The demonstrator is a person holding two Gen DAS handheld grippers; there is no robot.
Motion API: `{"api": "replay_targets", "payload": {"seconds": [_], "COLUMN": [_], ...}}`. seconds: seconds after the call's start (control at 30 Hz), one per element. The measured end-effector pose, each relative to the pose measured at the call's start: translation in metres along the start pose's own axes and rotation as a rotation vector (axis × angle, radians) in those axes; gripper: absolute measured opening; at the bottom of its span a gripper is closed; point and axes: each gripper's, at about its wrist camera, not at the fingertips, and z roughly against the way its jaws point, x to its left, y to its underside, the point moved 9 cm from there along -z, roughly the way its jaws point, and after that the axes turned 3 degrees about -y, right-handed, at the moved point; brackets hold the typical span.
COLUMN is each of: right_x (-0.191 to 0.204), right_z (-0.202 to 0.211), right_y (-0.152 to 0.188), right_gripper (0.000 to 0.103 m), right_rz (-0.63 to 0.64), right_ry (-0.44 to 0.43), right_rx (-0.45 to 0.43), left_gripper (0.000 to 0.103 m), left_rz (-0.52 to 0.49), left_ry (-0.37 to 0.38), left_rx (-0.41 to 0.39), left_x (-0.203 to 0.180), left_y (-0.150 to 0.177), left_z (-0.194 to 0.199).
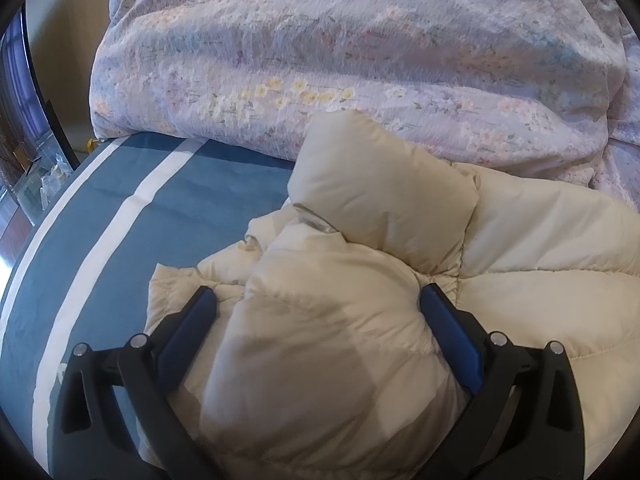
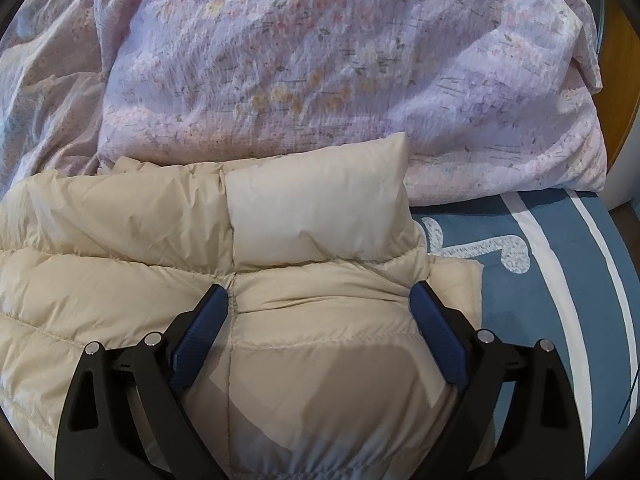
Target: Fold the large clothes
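Note:
A cream puffy down jacket (image 1: 520,240) lies on a blue bed sheet (image 1: 180,184), collar end toward the far side. My left gripper (image 1: 318,298) is open, its blue pads wide apart on either side of a bulging fold at the jacket's left edge. The same jacket (image 2: 120,220) fills the right wrist view, its raised collar flap (image 2: 320,208) just ahead. My right gripper (image 2: 320,296) is open too, the fingers straddling the quilted fabric near the jacket's right edge. Neither pair of pads pinches the cloth.
A bulky lilac floral duvet (image 1: 360,40) is heaped across the far side of the bed, also the duvet (image 2: 340,60) behind the collar. The sheet (image 2: 540,300) carries white stripes. Floor and a dark frame (image 1: 44,92) show at far left.

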Motion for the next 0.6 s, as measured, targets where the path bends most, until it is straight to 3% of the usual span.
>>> {"api": "replay_targets", "payload": {"seconds": [0.1, 0.17, 0.3, 0.43, 0.6], "right_x": [-0.004, -0.014, -0.043, -0.065, -0.06], "right_z": [0.024, 0.056, 0.091, 0.087, 0.081], "right_y": [0.003, 0.008, 0.03, 0.056, 0.081], "right_gripper": [0.094, 0.096, 0.102, 0.102, 0.096], "right_rz": [-0.022, -0.044, -0.123, -0.206, -0.322], "right_ry": [-0.043, -0.069, -0.141, -0.175, -0.349], "right_rx": [0.018, -0.019, -0.016, 0.056, 0.109], "left_gripper": [0.101, 0.101, 0.101, 0.1, 0.091], "left_rz": [0.018, 0.017, 0.005, 0.076, 0.187], "left_ry": [0.033, 0.06, 0.053, 0.101, 0.22], "left_rx": [0.022, 0.005, -0.008, 0.061, 0.128], "left_x": [0.007, 0.017, 0.044, 0.07, 0.075], "left_y": [0.01, 0.017, 0.039, 0.065, 0.083], "left_z": [0.025, 0.049, 0.08, 0.081, 0.075]}}
